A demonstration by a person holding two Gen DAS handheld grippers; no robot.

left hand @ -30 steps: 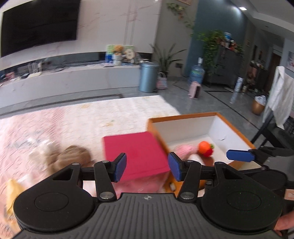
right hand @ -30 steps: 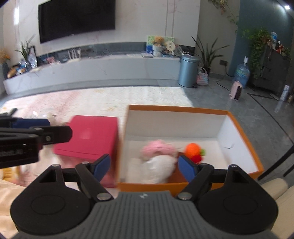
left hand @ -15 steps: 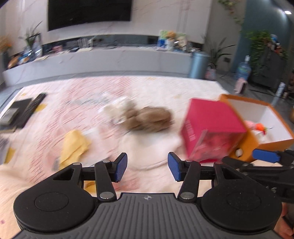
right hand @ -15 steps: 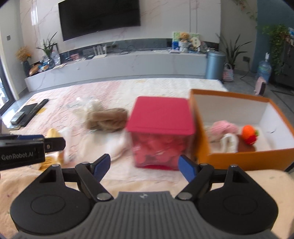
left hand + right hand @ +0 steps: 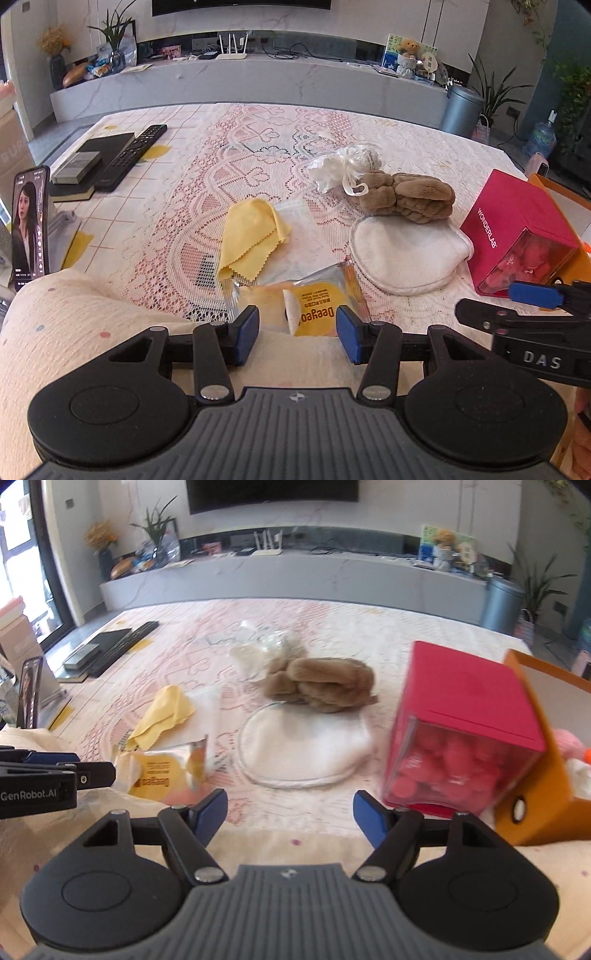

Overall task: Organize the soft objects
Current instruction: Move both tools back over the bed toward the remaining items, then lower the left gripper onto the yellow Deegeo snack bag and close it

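Observation:
A brown plush headband (image 5: 406, 197) lies on the lace tablecloth beside a white crumpled wrap (image 5: 343, 166), above a round white pad (image 5: 406, 251). A yellow cloth (image 5: 251, 236) and a yellow packet (image 5: 310, 310) lie nearer. My left gripper (image 5: 297, 332) is open and empty, just short of the packet. My right gripper (image 5: 290, 814) is open and empty, facing the white pad (image 5: 303, 749) and the headband (image 5: 321, 685). The orange box (image 5: 543, 768) at right holds pink and white soft items.
A red box of pink puffs (image 5: 461, 731) stands against the orange box. A phone on a stand (image 5: 29, 221), a remote (image 5: 135, 155) and a black book (image 5: 103, 147) lie at the left. A cream cloth (image 5: 74, 325) covers the near edge.
Both grippers have swung left, away from the orange box, and now face the soft items on the tablecloth. Both stay open and empty.

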